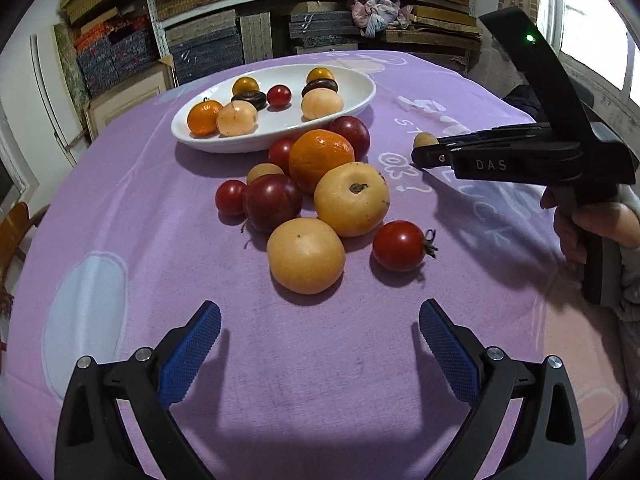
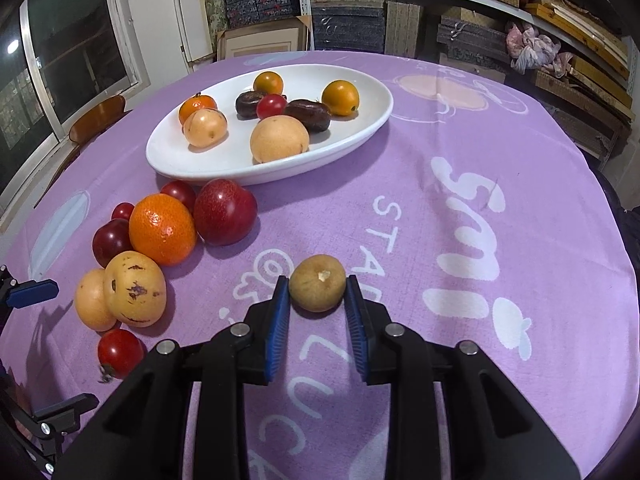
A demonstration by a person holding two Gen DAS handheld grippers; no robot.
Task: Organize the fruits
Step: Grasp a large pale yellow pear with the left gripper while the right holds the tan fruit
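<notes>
Our right tongs (image 2: 317,292) clamp the small round brownish fruit (image 2: 317,288), white oval ceramic dish (image 2: 168,156) ahead-left toward the surface's far edge; left tongs (image 1: 320,332) gape wide, empty.

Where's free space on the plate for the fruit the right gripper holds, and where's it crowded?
White plate: bare floor along the near rim, left of the pale round fruit, and at the right tip. Its middle is crowded. The right gripper grips the brown fruit; the open left gripper hangs by the pile around the orange.
</notes>
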